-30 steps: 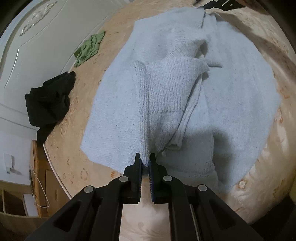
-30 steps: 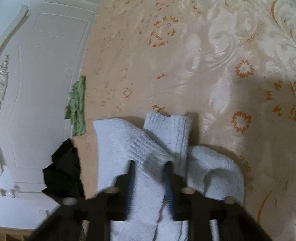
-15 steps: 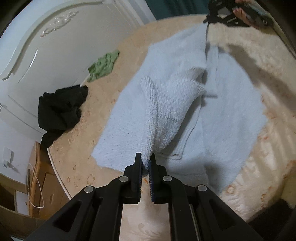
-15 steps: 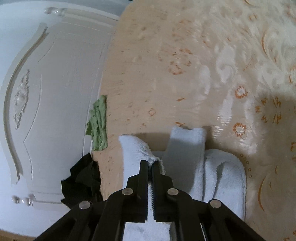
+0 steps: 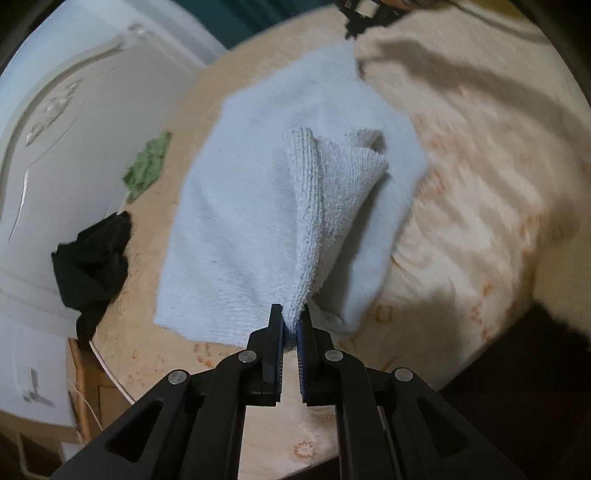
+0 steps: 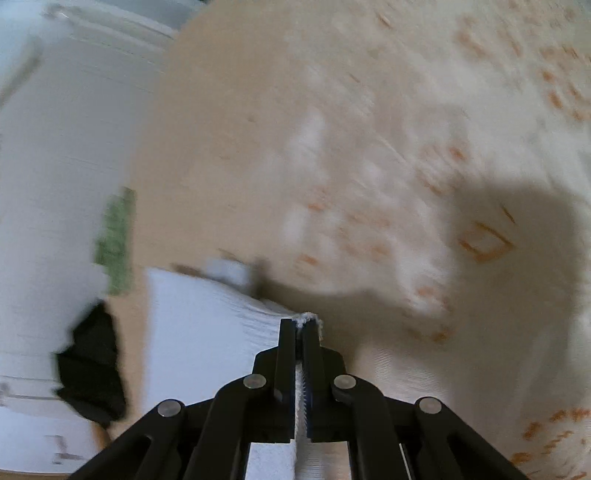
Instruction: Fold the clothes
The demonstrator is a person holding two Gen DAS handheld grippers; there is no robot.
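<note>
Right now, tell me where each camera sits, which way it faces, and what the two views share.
Left wrist: rides the left gripper, looking down its jaws at the light blue sweater they pinch; the right gripper shows at the far corner.
Right wrist: rides the right gripper, angled down over the bedspread, jaws clamped on a sweater edge.
Shared: sweater, green cloth, black garment, white headboard.

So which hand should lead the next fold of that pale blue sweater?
Probably neither alone. The left gripper and the right gripper each have jaws shut on an edge of the pale blue sweater, lifted between them over the bedspread. They should likely move together.
</note>
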